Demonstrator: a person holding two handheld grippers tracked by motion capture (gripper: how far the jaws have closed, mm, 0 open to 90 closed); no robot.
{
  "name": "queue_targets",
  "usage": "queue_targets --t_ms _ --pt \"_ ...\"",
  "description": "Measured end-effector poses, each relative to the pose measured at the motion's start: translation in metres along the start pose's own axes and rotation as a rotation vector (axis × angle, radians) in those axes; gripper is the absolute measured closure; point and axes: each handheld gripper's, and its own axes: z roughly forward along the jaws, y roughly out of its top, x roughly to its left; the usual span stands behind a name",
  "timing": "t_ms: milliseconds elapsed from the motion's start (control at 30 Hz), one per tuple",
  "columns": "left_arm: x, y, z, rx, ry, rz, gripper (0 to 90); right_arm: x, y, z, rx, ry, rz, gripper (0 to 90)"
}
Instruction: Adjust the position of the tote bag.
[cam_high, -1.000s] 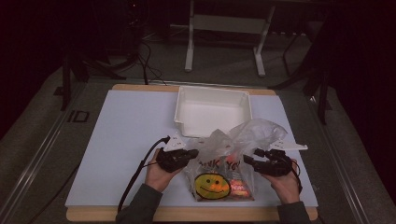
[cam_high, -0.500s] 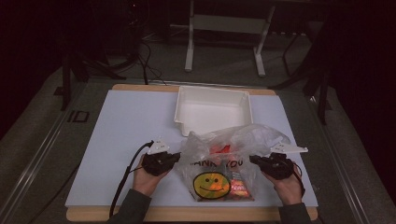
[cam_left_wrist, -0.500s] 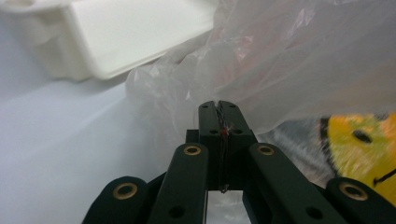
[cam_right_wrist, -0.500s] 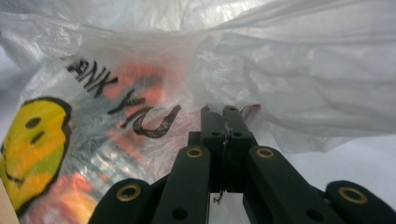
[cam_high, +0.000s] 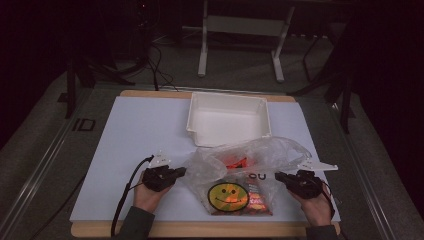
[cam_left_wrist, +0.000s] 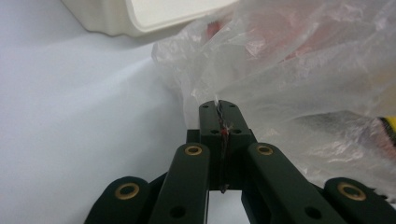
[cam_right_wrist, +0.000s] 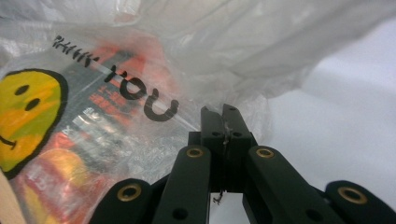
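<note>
The bench (cam_high: 130, 150), a smooth white sheet over a wood-edged board, is carrying a rigid white rectangular tray (cam_high: 227, 120) at the far middle. Just in front of the tray, a thin, crinkled clear plastic bag (cam_high: 260, 152) with a yellow smiley print is lying on the near edge, orange snack packets (cam_high: 252, 200) inside. The left tool (cam_high: 180, 171) and right tool (cam_high: 278, 176) are each pinching a side edge of film, probably stretching the mouth apart.

A wooden table (cam_high: 165, 230) carries a white mat (cam_high: 135, 135) covering almost all of its top. On the mat, a white empty tray (cam_high: 227, 120) sits at 12 o'clock. A clear plastic bag (cam_high: 240, 175) with a smiley face lies at 6 o'clock, just beside the tray.
</note>
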Motion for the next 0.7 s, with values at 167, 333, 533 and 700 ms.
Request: queue_targets --t_ms 167,333,533,700 --pt "0.0 0.002 -0.01 -0.042 -0.009 0.01 74.0 0.002 0.0 -0.001 -0.004 0.01 -0.036 89.7" --pt "-0.001 0.004 -0.023 -0.072 -0.022 0.011 62.0 0.003 0.001 -0.003 -0.012 0.014 -0.049 89.3" --pt "-0.005 0.004 -0.031 -0.085 -0.034 0.028 53.6 0.006 0.002 -0.001 -0.014 0.019 -0.059 87.7" --pt "-0.012 0.011 -0.04 -0.112 -0.053 0.054 48.6 0.009 0.004 0.001 -0.011 0.023 -0.07 87.1"
